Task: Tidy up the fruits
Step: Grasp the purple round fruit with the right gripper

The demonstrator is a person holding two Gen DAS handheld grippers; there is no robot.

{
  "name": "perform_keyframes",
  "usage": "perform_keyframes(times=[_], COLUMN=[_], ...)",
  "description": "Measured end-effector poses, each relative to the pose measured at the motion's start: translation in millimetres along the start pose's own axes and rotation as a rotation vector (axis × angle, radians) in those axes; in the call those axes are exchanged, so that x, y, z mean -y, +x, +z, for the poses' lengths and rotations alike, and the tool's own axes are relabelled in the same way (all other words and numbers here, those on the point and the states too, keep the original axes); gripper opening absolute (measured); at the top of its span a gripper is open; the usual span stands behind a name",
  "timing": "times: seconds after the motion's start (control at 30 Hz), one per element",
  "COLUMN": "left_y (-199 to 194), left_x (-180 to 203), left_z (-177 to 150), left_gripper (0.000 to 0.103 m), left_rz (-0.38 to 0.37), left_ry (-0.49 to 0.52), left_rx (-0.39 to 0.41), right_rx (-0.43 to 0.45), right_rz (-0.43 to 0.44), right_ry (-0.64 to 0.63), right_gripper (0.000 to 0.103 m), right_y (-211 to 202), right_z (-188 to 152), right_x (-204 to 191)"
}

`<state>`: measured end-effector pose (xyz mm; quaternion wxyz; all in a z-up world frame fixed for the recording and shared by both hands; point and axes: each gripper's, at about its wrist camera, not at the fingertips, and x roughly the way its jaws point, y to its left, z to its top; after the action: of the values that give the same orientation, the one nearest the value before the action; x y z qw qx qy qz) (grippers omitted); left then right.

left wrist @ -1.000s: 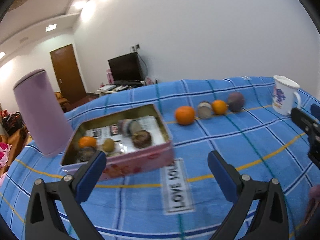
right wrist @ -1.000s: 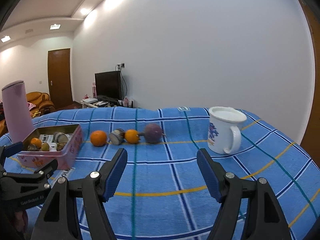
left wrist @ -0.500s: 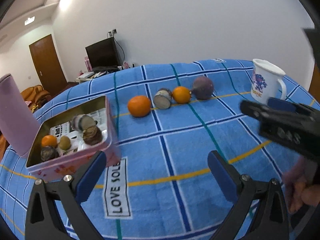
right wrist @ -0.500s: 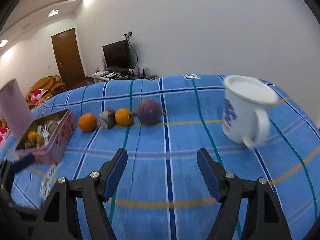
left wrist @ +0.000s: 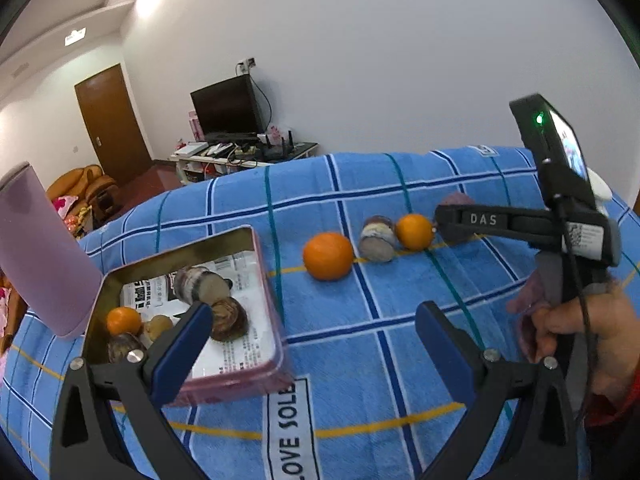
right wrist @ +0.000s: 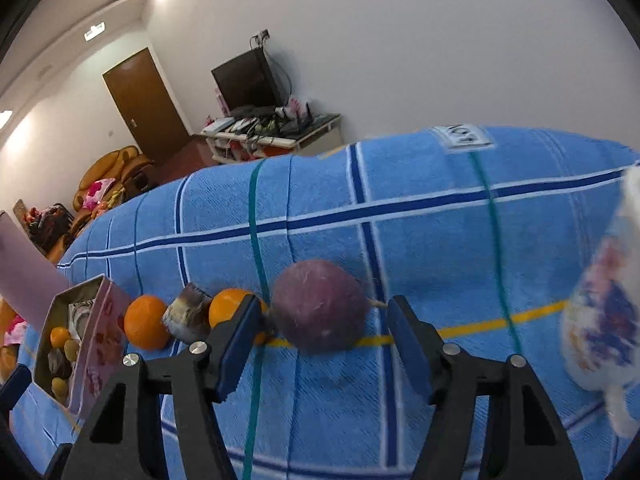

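Purple fruit (right wrist: pixel 320 306) on blue checked cloth (right wrist: pixel 440 240), between the fingers of right tool (right wrist: pixel 320 340), closing but not touching. Left tool (left wrist: pixel 312 336) wide, empty, just beside tin (left wrist: pixel 256 264).

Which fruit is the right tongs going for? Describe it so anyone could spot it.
On the blue checked cloth, four items sit in a row beside the pink tin. It is the end one farthest from the tin, nearest the white mug: the round, dull purple fruit, unlike the oranges.
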<state>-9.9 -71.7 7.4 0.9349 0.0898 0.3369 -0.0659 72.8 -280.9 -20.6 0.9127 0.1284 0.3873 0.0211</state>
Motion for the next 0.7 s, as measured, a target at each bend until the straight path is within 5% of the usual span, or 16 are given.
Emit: perform_keyframes(times=[0.17,0.3,0.33,0.37,0.7], left_y=[10,12,13,13,6], left_x=[1,4,4,4,14], left_z=[3,2,1,1,-1], left_gripper=[0.103,0.103,0.103,0.103,0.103], left_rz=[-0.003,-0.007,-0.006,-0.003,0.013], left_ry=[-0.013,-0.018,-0.019,-0.021,-0.006], left_rx=[-0.013,-0.022,-0.023,-0.024,-0.013], right_rx=[-0.033,-0.050,-0.050,-0.048,-0.065], right_rz=[0.095,0.079,0.083,0.101,0.104], right_ry=[0.112,0.076,0.073,0.068,0.005], right_gripper=[0.068,0.066,0.054,0.053,0.053], right_y=[18,21,21,19,-18], right_z=[4,-1,-4,-7,-52], right_x=[12,4,3,2,-2])
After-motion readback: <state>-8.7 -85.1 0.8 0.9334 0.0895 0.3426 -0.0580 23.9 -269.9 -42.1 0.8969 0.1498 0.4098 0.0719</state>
